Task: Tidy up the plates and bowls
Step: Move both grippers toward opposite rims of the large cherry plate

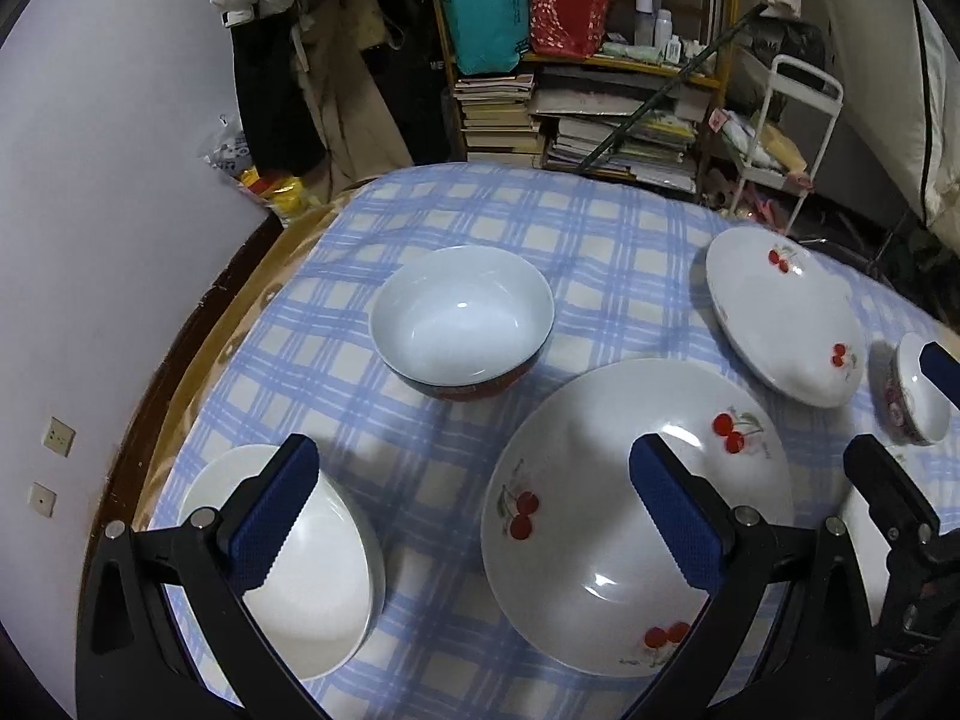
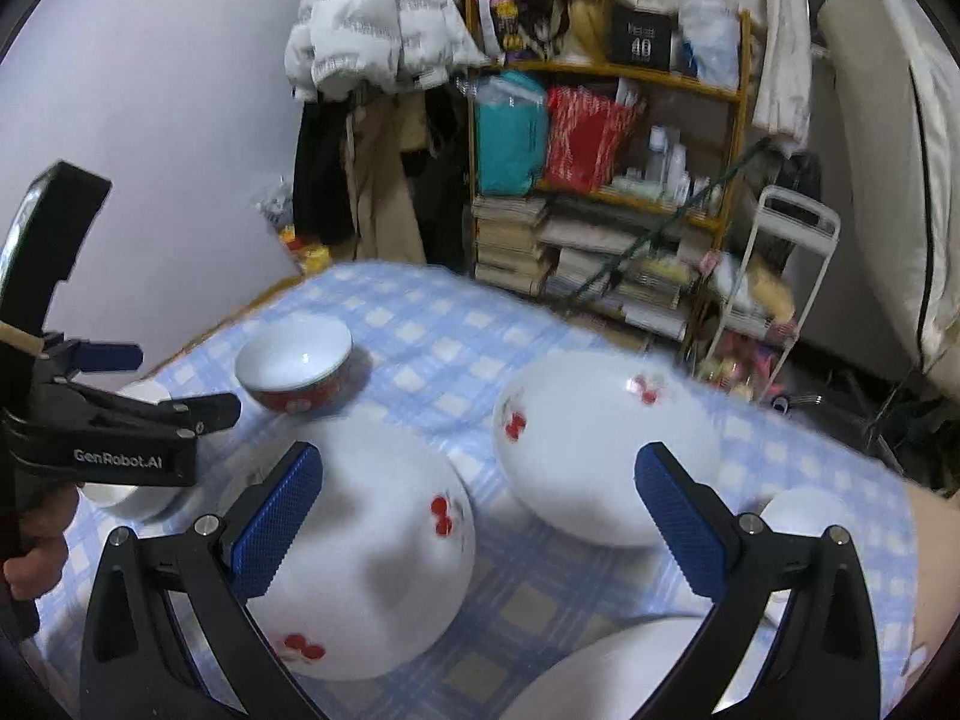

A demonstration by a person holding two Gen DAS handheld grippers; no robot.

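Right now you have six pieces of crockery in sight across both views, all on the blue-checked tablecloth [image 1: 480, 222]. Count three plates: a near cherry plate [image 1: 606, 516] below your left gripper [image 1: 474, 516], a far cherry plate [image 1: 780, 312] beyond it to the right, and a plain plate edge [image 2: 600, 678] at the bottom of the right wrist view, too cropped to tell any pattern. Count three bowls: a red-sided bowl [image 1: 462, 318] well apart toward the far left, a plain white bowl [image 1: 300, 564] under your left gripper's left finger, and a small floral bowl [image 1: 912, 390] just beside the far cherry plate.

Your left gripper stands wide, its blue pads apart and touching nothing. Your right gripper [image 2: 480, 516] is likewise spread wide and empty, above the two cherry plates; that view is blurred.

Readable writing: "GenRobot.AI" on the left gripper's body in the right wrist view. A dark box [image 2: 642, 39] on the shelf [image 2: 612, 69] shows "40"; other labels are illegible.
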